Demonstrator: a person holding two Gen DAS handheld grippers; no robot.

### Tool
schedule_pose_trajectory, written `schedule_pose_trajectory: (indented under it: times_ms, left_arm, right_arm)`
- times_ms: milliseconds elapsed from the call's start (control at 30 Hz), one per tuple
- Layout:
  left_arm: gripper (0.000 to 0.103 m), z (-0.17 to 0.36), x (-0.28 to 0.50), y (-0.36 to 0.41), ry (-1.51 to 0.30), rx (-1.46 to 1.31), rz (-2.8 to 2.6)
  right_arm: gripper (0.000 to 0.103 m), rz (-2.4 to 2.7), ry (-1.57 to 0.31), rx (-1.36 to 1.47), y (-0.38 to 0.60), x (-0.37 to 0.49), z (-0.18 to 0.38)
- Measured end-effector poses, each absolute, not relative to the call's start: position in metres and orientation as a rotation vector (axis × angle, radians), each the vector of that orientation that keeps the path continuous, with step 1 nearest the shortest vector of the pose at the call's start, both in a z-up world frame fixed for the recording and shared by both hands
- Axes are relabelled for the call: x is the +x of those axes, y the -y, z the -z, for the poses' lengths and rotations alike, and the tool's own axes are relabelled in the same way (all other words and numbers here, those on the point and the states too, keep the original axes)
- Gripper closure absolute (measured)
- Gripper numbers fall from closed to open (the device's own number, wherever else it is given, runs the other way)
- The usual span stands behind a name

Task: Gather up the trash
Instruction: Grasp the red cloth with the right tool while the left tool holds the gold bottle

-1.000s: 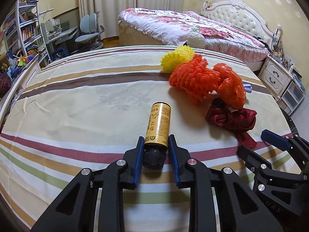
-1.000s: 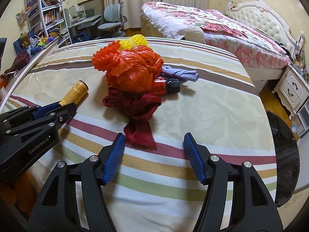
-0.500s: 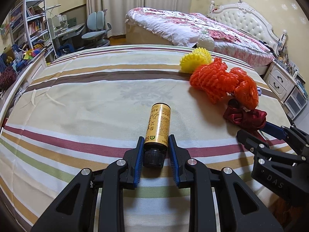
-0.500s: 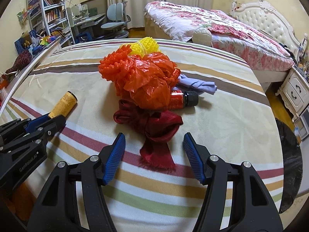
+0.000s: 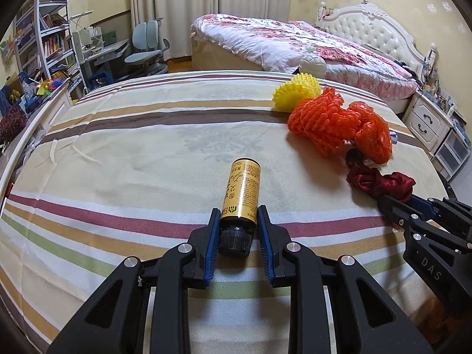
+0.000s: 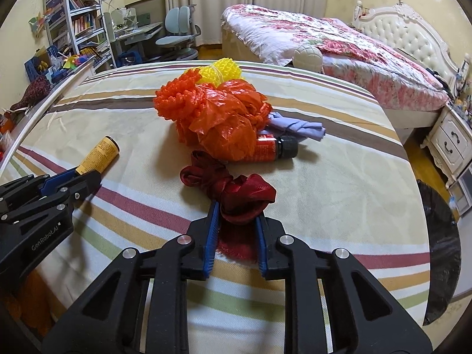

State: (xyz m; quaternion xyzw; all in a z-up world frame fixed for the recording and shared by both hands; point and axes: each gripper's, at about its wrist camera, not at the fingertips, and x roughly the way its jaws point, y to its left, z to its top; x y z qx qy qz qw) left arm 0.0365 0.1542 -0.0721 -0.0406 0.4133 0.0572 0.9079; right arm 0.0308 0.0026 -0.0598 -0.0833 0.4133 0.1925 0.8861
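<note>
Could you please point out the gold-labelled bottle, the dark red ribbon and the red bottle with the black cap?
gold-labelled bottle point(image 5: 242, 190): left wrist view, middle of its label.
dark red ribbon point(image 6: 242, 194): right wrist view, bunched knot ahead of the pads.
red bottle point(image 6: 267, 149): right wrist view, exposed red body beside the cap.

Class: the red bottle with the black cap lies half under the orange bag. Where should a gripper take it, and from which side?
Judging by its pose, grip the red bottle at its exposed black cap end, coming from the picture's right; the orange bag covers the other end.

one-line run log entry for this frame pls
left gripper: shut on yellow bottle | right gripper: just closing, pads on red ribbon | orange bag: untouched on bedspread
</note>
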Motion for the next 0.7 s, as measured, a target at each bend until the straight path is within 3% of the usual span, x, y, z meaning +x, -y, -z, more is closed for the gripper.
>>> schedule_pose_trajectory:
  times_ms: [700]
  left_arm:
    - [0.077, 0.063, 0.025, -0.116, -0.823, -0.071, -0.027]
  right_arm:
    - [0.082, -0.259, -0.834, -0.069, 0.073, 0.024, 0.056]
